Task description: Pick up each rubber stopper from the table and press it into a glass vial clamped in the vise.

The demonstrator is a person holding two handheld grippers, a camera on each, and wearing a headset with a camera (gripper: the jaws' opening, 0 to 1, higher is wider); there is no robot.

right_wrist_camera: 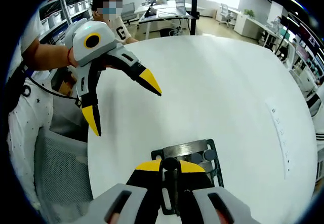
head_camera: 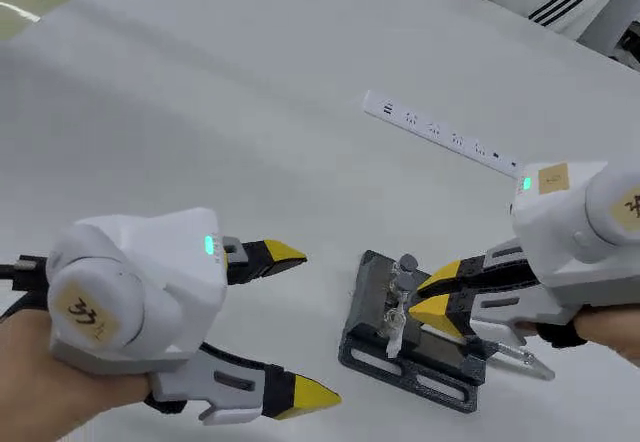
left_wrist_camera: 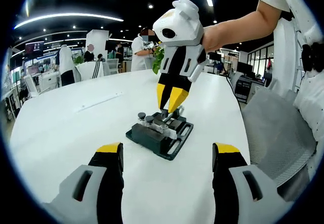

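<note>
A black vise [head_camera: 400, 362] stands on the white table and clamps a row of small glass vials [head_camera: 398, 287] with grey stoppers on top. My right gripper [head_camera: 436, 292] reaches in from the right, its yellow tips right at the vials. In the right gripper view the jaws [right_wrist_camera: 170, 167] are nearly together around a small dark rubber stopper [right_wrist_camera: 170, 163] directly over the vise [right_wrist_camera: 212, 171]. My left gripper [head_camera: 298, 322] hovers open and holds nothing, to the left of the vise. The left gripper view has the vise [left_wrist_camera: 157, 138] straight ahead with the right gripper [left_wrist_camera: 169, 100] pointing down onto it.
A white power strip [head_camera: 440, 132] lies on the table beyond the vise. A grey mesh chair [left_wrist_camera: 273, 127] stands at the table's edge. People stand among desks in the background. Bare tabletop [head_camera: 200, 112] spreads to the left and far side.
</note>
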